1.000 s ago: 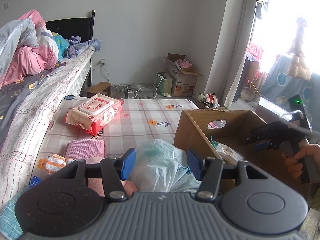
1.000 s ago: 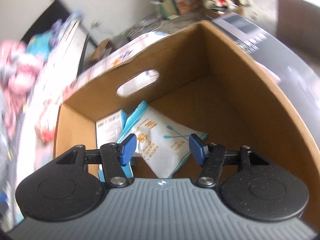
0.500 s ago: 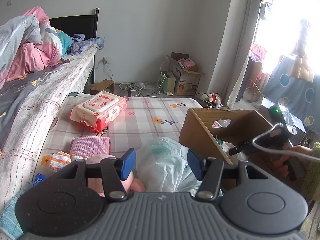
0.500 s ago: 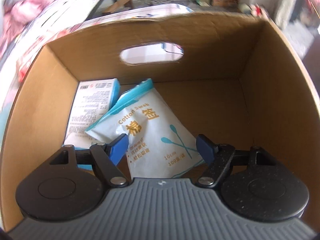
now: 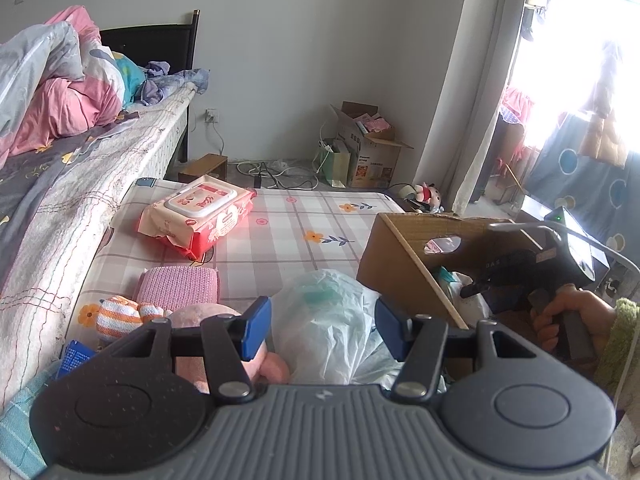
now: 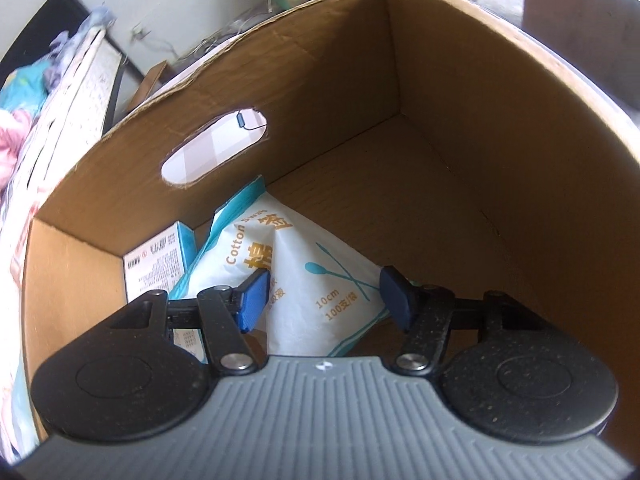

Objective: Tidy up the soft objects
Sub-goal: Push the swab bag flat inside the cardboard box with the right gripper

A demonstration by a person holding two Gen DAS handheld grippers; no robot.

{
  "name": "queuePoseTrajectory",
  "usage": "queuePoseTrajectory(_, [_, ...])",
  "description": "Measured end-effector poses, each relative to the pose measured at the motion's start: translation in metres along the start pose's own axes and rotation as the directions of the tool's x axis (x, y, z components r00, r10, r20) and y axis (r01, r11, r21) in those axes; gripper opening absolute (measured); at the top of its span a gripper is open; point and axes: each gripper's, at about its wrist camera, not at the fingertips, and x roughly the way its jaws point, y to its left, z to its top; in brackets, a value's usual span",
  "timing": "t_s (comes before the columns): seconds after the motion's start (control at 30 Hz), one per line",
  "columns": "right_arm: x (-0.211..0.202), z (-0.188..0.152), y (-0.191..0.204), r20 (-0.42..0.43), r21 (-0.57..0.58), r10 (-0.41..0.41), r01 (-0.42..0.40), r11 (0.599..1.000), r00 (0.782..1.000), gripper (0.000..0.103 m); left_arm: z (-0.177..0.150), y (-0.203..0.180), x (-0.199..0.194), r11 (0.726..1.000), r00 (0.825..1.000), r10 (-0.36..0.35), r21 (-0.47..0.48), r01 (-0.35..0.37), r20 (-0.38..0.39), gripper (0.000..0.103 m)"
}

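My left gripper [image 5: 322, 330] is open and empty, above a crumpled pale plastic bag [image 5: 332, 320] on the checked mat [image 5: 288, 236]. Left of it lie a pink plush [image 5: 200, 316], a striped toy [image 5: 120, 316], a pink knitted cloth [image 5: 178, 286] and a red wet-wipes pack [image 5: 200, 216]. The cardboard box [image 5: 404, 264] stands to the right. My right gripper [image 6: 322, 296] is open and empty over the box [image 6: 460, 92], above a white cotton swab pack [image 6: 304, 276] and a small blue-white carton [image 6: 156, 260] on its floor. It also shows in the left wrist view [image 5: 528, 272].
A bed [image 5: 80, 152] with a pink and grey quilt runs along the left. An open cardboard carton [image 5: 372, 148], a green bag and cables sit on the floor by the far wall. A curtain [image 5: 480, 92] and a bright window are to the right.
The right gripper turned and tilted over the box, staying open above the swab pack. The left gripper rose slightly and stayed open over the plastic bag.
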Motion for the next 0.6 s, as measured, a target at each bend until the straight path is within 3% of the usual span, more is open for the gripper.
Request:
queuePoseTrajectory(0.1, [-0.002, 0.000, -0.001, 0.023, 0.060, 0.009, -0.010, 0.998, 1.000, 0.060, 0.000, 0.002, -0.001, 1.000, 1.000, 0.000, -0.004, 0.000, 0.000, 0.059])
queuePoseTrajectory(0.2, [-0.003, 0.000, 0.001, 0.041, 0.098, 0.071, -0.075, 0.992, 0.997, 0.060, -0.001, 0.003, -0.002, 1.000, 1.000, 0.002, -0.008, -0.002, 0.002, 0.059])
queuePoseTrajectory(0.47, [-0.038, 0.001, 0.013, 0.152, -0.028, 0.112, -0.109, 0.994, 0.982, 0.057, -0.002, 0.006, -0.003, 1.000, 1.000, 0.006, -0.014, -0.006, -0.001, 0.060])
queuePoseTrajectory(0.53, [-0.042, 0.003, 0.015, 0.139, -0.042, 0.161, -0.157, 0.987, 0.977, 0.038, -0.002, 0.006, -0.003, 1.000, 1.000, 0.008, -0.014, -0.008, -0.002, 0.060])
queuePoseTrajectory(0.6, [-0.043, 0.006, 0.018, 0.109, -0.060, 0.203, -0.198, 0.978, 0.973, 0.030, -0.002, 0.006, -0.003, 1.000, 1.000, 0.009, -0.013, -0.009, 0.000, 0.060])
